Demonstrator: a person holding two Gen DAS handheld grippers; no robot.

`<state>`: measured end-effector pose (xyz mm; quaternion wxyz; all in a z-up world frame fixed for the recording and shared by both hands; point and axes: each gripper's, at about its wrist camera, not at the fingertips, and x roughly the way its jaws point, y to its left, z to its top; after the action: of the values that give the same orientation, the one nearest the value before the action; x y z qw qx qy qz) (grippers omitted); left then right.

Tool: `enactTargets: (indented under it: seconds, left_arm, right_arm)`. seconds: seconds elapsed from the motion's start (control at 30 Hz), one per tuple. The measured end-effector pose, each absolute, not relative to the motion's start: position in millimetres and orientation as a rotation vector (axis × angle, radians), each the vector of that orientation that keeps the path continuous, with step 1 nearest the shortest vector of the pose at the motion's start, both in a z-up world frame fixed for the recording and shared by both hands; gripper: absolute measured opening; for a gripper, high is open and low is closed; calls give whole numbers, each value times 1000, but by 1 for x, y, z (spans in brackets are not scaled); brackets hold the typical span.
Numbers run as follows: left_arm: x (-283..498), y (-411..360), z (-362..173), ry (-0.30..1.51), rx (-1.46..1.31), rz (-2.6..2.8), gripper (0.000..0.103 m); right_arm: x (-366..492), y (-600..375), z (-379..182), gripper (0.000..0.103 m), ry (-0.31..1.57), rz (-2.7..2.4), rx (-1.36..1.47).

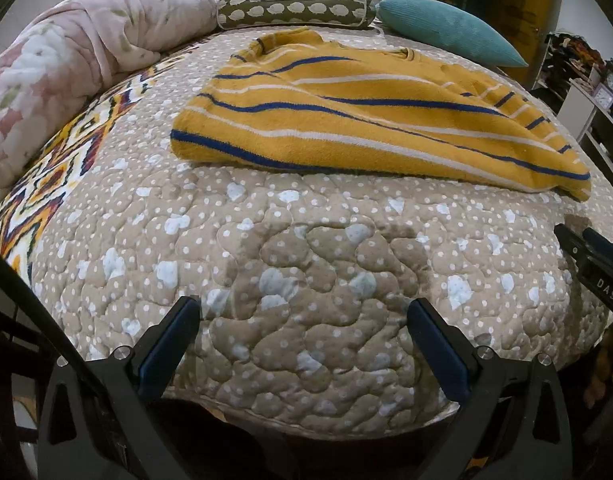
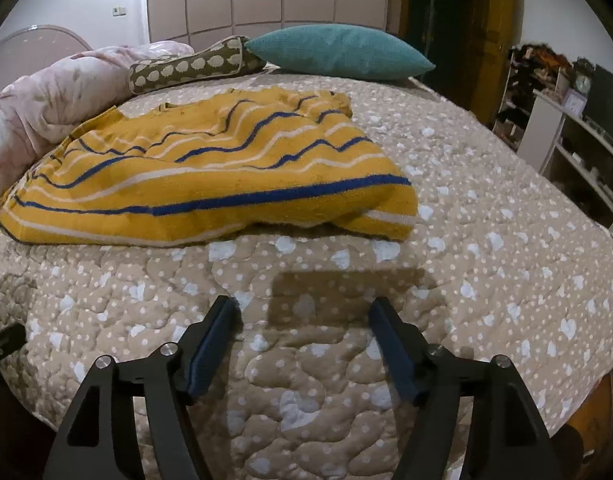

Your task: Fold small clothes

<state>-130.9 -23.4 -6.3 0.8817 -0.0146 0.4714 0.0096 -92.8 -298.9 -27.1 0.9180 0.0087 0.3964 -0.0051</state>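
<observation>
Mustard-yellow knitted sweater with blue and white stripes (image 1: 370,120) is laid out flat, partly folded over itself, on the bed's beige quilted cover with white dots and hearts (image 1: 306,280). The sweater is taken as landmark.

Behind the sweater, toward the headboard: an olive bolster cushion with white blotches (image 1: 294,10) and a teal ribbed pillow (image 1: 446,28), side by side. Beside the sweater, on the bolster's side, a bunched pink floral blanket (image 1: 78,56) is seen, and under it a strip of patterned cloth in orange, white and dark zigzag (image 1: 46,184).

Left tongs (image 1: 304,308) are held in front of the sweater, above bare quilt, well short of its near hem; jaws spread wide, nothing between them. Right tongs (image 2: 304,308) are likewise held in front of the sweater, short of its near edge; jaws parted, nothing gripped. A rectangular shadow is cast on the quilt between sweater and right tongs.

Shelving with clutter (image 2: 566,128) is noted off the bed, on the teal pillow's side of the sweater.
</observation>
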Motion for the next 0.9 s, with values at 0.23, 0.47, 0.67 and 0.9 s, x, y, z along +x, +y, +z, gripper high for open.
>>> enactTargets:
  seconds: [0.23, 0.47, 0.67, 0.9]
  left_arm:
    - [-132, -23, -6, 977, -25, 20, 103]
    - [-132, -23, -6, 974, -22, 19, 103]
    - [-133, -23, -6, 974, -21, 19, 103]
    - [-133, -23, -6, 973, -20, 19, 103]
  right_arm:
    - [-97, -299, -31, 81, 763, -32, 34]
    - [-103, -294, -34, 83, 715, -77, 32]
    - [-104, -294, -34, 84, 701, -86, 32]
    - [-107, -292, -35, 84, 689, -101, 31]
